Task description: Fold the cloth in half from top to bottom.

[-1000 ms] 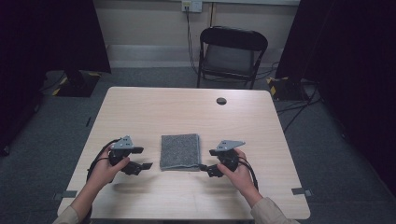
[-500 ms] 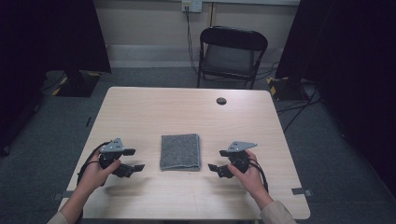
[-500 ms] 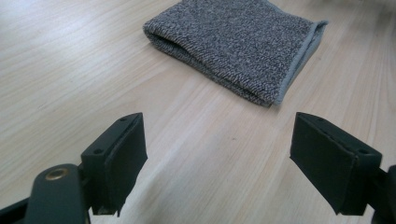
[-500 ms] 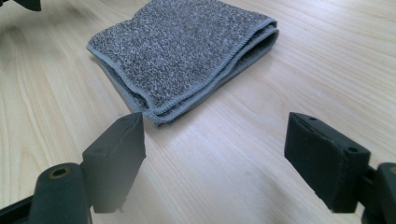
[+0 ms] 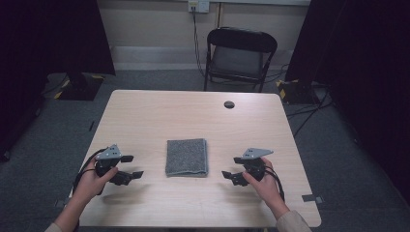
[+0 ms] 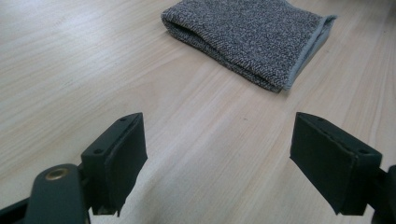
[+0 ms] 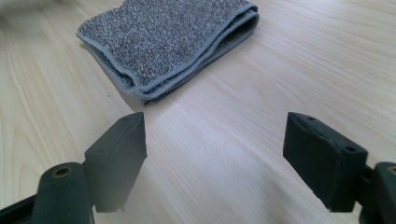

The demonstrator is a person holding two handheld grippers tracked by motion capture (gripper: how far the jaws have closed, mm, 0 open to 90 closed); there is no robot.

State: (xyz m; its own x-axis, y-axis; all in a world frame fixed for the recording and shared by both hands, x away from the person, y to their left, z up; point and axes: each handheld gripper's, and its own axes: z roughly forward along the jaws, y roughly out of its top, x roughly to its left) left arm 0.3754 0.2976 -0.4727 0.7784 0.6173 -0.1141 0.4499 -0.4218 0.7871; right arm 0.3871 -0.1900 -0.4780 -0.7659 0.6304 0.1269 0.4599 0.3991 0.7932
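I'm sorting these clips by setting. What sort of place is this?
Probably a lab or studio set up for recording, not a home. A bare wooden table stands on grey carpet, dark curtains hang at both sides, and a black folding chair sits by a wall socket. A folded grey towel lies on the table.

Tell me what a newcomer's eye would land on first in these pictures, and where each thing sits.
First, the folded grey towel, lying flat near the middle of the pale wooden table. Next, the left gripper and right gripper, one on each side of the towel, both with jaws wide apart, pointing at it but not touching it. Beyond the far edge stands an empty black folding chair.
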